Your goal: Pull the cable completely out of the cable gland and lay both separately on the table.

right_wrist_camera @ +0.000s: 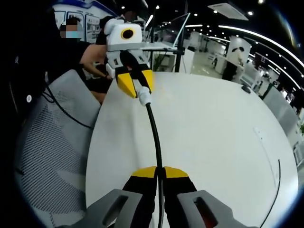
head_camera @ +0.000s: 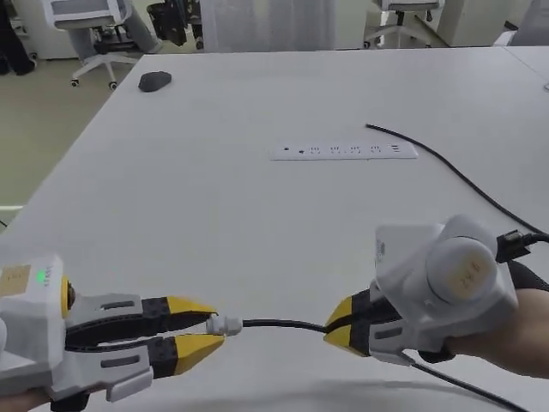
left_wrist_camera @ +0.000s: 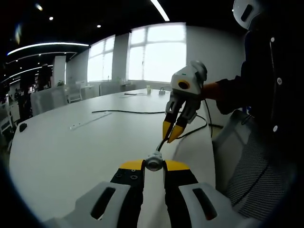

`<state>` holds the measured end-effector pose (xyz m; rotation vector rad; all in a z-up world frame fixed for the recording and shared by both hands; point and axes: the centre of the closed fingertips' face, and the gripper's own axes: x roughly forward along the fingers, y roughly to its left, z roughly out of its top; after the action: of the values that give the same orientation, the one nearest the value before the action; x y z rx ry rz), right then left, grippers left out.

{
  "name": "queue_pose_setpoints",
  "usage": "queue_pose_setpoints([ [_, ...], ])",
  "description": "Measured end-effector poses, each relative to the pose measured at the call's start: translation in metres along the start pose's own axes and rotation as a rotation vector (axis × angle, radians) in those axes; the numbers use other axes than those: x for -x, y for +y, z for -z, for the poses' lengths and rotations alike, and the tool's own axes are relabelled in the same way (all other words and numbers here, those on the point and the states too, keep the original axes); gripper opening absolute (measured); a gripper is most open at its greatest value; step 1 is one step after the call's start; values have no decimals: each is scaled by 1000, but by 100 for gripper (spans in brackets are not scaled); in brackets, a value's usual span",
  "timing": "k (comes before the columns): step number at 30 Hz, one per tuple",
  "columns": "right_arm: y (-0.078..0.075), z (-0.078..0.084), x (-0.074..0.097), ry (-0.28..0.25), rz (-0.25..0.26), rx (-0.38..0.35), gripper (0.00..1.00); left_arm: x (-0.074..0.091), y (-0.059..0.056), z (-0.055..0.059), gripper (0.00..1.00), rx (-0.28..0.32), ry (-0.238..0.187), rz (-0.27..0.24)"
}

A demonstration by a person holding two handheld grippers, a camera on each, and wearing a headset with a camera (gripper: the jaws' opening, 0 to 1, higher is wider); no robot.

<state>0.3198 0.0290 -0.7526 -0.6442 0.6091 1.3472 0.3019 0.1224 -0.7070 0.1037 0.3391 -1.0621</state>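
Note:
A small white cable gland sits on the end of a black cable held above the white table. My left gripper, at the lower left of the head view, is shut on the gland. My right gripper, at the lower right, is shut on the cable about a hand's width from the gland. The cable runs straight from my right gripper to the gland in my left gripper. Behind my right gripper the cable's tail trails across the table.
A white power strip lies mid-table with its black cord running off to the right. A dark mouse rests at the far left. Office chairs stand beyond the table's far edge. A person's dark sleeve holds the right gripper.

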Motion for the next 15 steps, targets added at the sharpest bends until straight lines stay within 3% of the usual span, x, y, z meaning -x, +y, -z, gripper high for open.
queue_pose_setpoints([
  [3,1,-1,-6,15,-9,3,0,12,3,8,15,20,-1,-39],
  [7,0,-7,-10,16,-26,-24,0,29,4,13,15,55,-33,-91],
  [15,-12,-45,-21,-48,-33,-53,0,51,4,32,15,106,-64,-178],
])
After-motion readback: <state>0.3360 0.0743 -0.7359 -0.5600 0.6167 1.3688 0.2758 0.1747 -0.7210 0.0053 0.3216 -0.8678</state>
